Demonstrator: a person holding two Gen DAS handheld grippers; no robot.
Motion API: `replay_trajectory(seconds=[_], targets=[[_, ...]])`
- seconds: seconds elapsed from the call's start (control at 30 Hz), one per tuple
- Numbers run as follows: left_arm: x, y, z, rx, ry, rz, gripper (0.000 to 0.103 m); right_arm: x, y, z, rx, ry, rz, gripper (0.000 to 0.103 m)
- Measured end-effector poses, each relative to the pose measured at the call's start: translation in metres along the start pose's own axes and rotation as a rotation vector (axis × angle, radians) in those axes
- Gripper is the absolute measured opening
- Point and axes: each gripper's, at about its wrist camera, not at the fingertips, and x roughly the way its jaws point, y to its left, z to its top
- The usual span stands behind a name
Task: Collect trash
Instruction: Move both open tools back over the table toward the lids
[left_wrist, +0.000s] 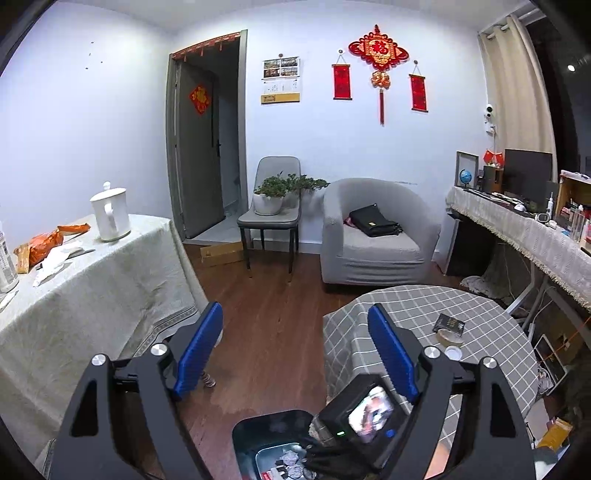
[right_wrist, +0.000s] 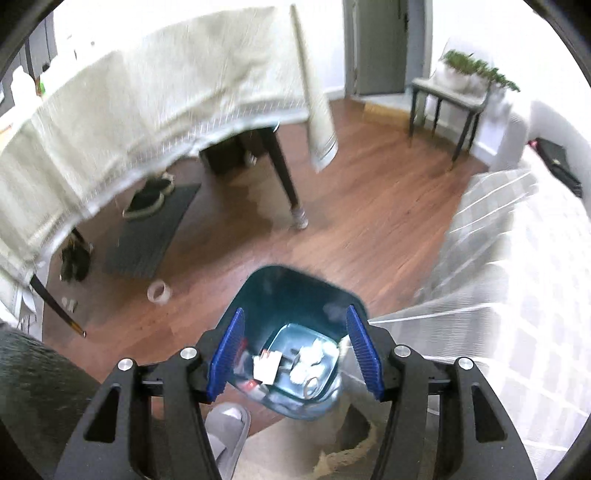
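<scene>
Blue ribbed pads line both fingers of the right claw (right_wrist: 295, 354), which gapes wide with nothing between its jaws and hangs directly over the dark teal trash bin (right_wrist: 295, 291) on the wooden floor (right_wrist: 369, 206). Down in the bin lie crumpled white tissues (right_wrist: 310, 360), a white card or wrapper (right_wrist: 266, 366) and other small scraps, blurred. At about 10 o'clock from the bin a roll of tape (right_wrist: 159, 292) lies on the floor, and farther out at 11 o'clock a pair of dark shoes (right_wrist: 149, 195) sits by a dark mat (right_wrist: 147, 236) under the cream-clothed surface (right_wrist: 129, 85). At 3 o'clock hangs the grey checked cloth of a round surface (right_wrist: 517, 280). The left claw (left_wrist: 295, 347) is likewise spread wide and holds nothing, pointing across the room; at its 6 o'clock the same bin (left_wrist: 273, 424) shows beneath the other tool's camera (left_wrist: 365, 413). At 10 o'clock on the cream surface (left_wrist: 92, 295) lie an orange wrapper (left_wrist: 44, 245) and crumpled white paper (left_wrist: 55, 264) near a white lidded mug (left_wrist: 110, 213). At 2 o'clock the checked surface (left_wrist: 424, 310) carries a dark packet (left_wrist: 448, 324) and a small bottle cap (left_wrist: 453, 353). Farther off at 12 o'clock stand a grey chair with a potted plant (left_wrist: 273, 192) and an armchair with a black bag (left_wrist: 373, 221).
</scene>
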Motion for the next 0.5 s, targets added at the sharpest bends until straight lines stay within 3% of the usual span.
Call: replay_trajectory(seconds=[0.17,0.5], targets=[[0.001,-0.024,0.004,-0.002,-0.008,-0.045,0.083,-0.049,-0.034,-0.007,0.057,-0.066,-0.048,0.062],[0.024,-0.090,0.002,0.048,0.017,-0.129,0.086,-0.096,-0.091,-0.046,0.121,-0.099,-0.179,0.066]])
